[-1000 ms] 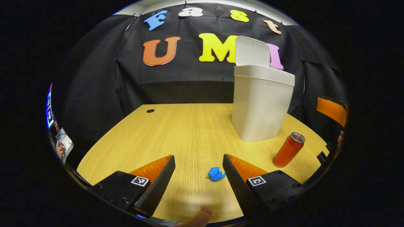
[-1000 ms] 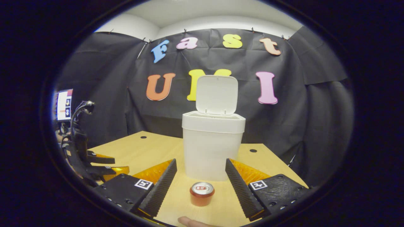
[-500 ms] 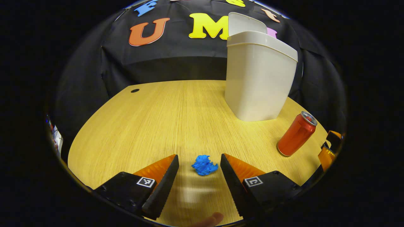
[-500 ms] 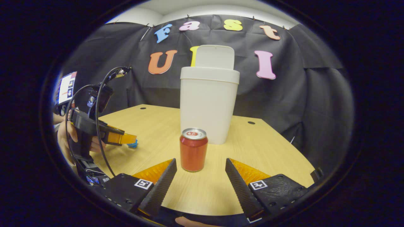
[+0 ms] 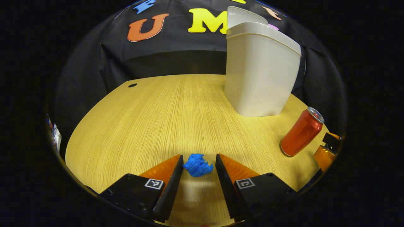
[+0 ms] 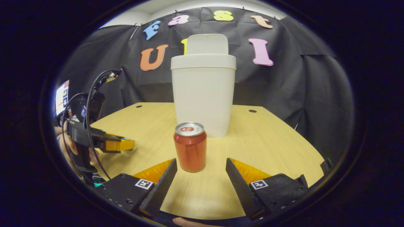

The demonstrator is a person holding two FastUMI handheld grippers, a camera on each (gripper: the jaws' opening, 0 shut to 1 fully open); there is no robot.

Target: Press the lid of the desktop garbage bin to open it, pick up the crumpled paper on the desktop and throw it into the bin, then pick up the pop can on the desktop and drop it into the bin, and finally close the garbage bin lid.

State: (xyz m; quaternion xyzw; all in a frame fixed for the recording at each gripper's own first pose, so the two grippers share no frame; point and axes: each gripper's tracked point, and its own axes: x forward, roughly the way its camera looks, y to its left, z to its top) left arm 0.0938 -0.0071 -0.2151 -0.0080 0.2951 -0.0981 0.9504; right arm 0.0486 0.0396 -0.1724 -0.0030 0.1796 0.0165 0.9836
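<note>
Writing: none legible on the pop can; its lid carries a small mark too small to read. The square printed markers on both grippers are not readable either.

Left gripper: low over the desk, pointing forward. Fingers are partly closed around the crumpled paper, which lies on the desk between the fingertips. The paper looks to touch or nearly touch the left finger; a slight gap shows on the other side, so a firm grip cannot be confirmed. In the right gripper view the left gripper sits at the left edge, held level just above the desk by a hand, cables looping above it.

Right gripper: low, aimed at the pop can and the bin. Fingers spread wide, the can standing upright just beyond the fingertips and apart from both.

Containers: the white bin stands upright on the desk behind the can, lid raised upright at the back. The inside cannot be seen from either view. In the left gripper view the bin is at upper right, the pop can near it on the desk.
</note>
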